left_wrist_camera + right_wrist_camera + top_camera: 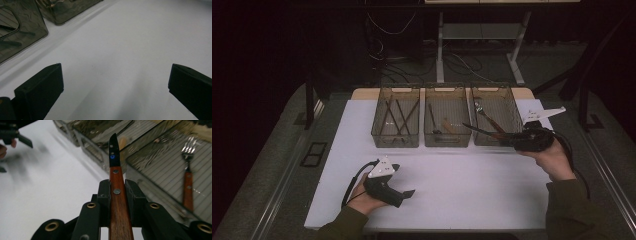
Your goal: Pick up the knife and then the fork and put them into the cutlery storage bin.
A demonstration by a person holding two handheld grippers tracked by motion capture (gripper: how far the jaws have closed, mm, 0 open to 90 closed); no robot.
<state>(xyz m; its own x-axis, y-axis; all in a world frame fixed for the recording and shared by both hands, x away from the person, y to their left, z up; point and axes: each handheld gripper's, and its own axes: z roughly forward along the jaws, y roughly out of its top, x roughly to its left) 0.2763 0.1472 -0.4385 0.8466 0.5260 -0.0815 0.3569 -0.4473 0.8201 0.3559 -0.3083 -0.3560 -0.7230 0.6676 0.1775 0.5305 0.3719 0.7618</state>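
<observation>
Sorting cutlery into bins, by the look of it. A knife (115, 182) is clamped by its wooden handle between the jaws of the right gripper (515, 141). The blade points out ahead, so the tip leads and can be dropped lengthwise into a bin.

In the high view the knife (482, 132) is held over the near wall of the right bin (513, 107), angled toward the middle bin (447, 141). A fork (188, 170) with a matching wooden handle is already lying in the right bin. A wooden-handled piece is seen in the middle bin, type not clear. Long dark utensils are seen in the left bin (395, 141). Judged: one bin per utensil type, so the knife probably belongs in the middle bin.

The left gripper (397, 196) is parked low over the white table (462, 185), jaws spread wide and nothing between them, kept clear of the working side.
</observation>
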